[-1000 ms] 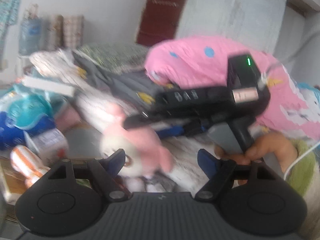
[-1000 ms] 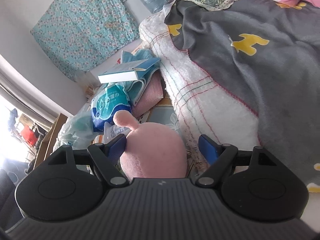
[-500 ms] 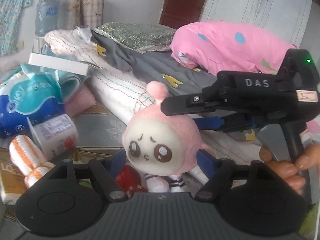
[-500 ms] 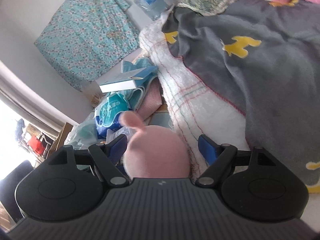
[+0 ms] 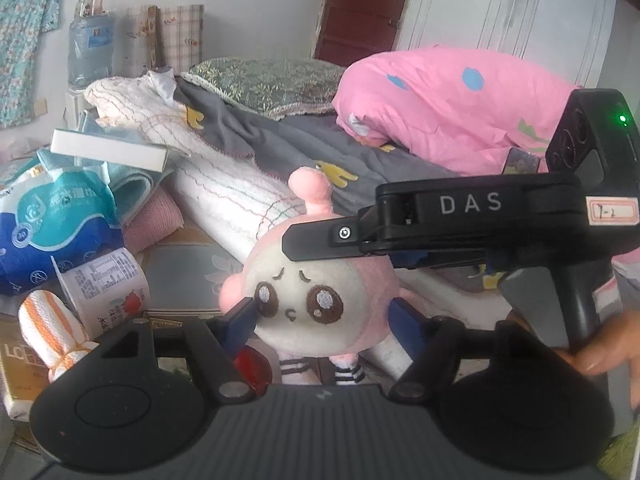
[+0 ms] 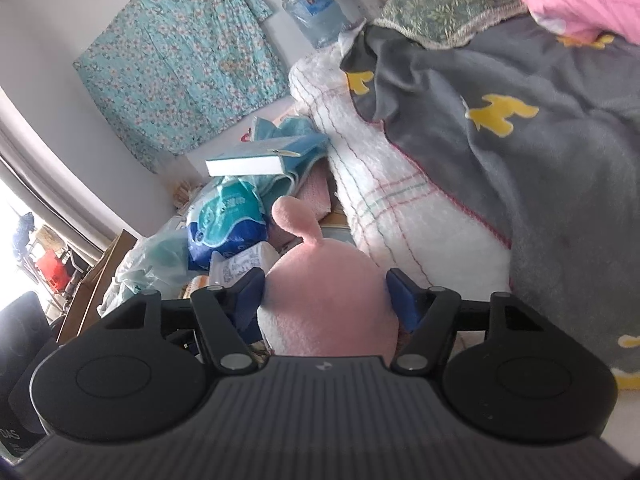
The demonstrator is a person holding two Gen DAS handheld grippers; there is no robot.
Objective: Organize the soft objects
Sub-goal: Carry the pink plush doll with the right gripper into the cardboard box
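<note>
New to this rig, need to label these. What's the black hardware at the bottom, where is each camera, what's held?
No robot: a person holds one handheld gripper in each hand, each with a fisheye camera looking along its blue-padded fingers. The left view shows the left gripper around the face of a pink plush doll, and the right gripper reaching in from the side, a hand on its handle. The right view sees the doll's back. Both grippers' jaws are closing on the doll. Around it: a striped white blanket, grey blanket, book, yogurt cup.
</note>
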